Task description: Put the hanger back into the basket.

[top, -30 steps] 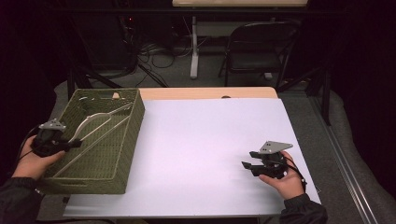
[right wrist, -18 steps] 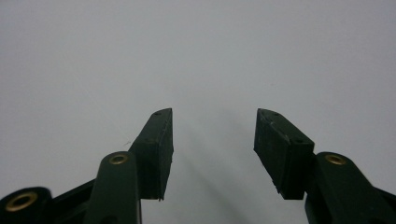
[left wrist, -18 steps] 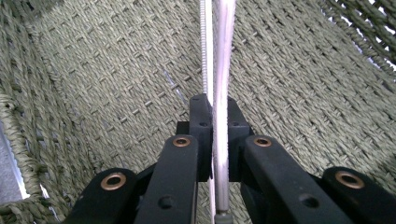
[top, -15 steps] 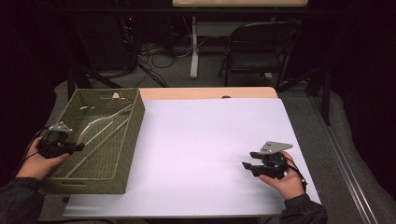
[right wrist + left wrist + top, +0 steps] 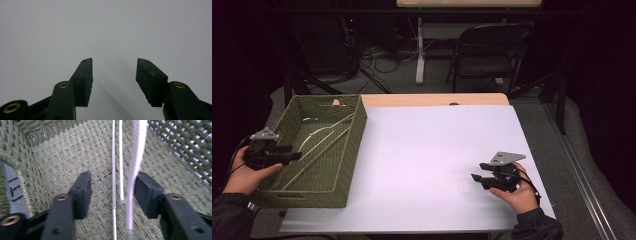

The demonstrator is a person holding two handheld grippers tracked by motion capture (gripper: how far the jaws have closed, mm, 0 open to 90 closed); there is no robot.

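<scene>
A green woven basket (image 5: pixel 353 150) stands on the left of the white table (image 5: pixel 437 150). Thin white rods, like wire hangers (image 5: pixel 323 135), lie inside it. My left gripper (image 5: pixel 294 156) hovers over the basket's left rim, pointing in. Its jaws have just been opening. In the left gripper view the left gripper (image 5: pixel 112 187) is open, with two thin white rods (image 5: pixel 114 170) and a blurred white strip (image 5: pixel 137 155) running between the pads. The strip passes close by the right pad, and neither pad presses on anything. My right gripper (image 5: pixel 478 178) (image 5: pixel 114 75) rests open above the bare table at the right.
A grey label (image 5: pixel 13 190) is sewn on the basket's inner wall. A folding chair (image 5: pixel 489 50) and a table leg with cables stand on the floor behind the table. A wooden strip (image 5: pixel 432 99) edges the table's far side.
The left gripper's jaws have opened from shut, and the white rods now lie loose between them in the basket. The right gripper has kept still.
</scene>
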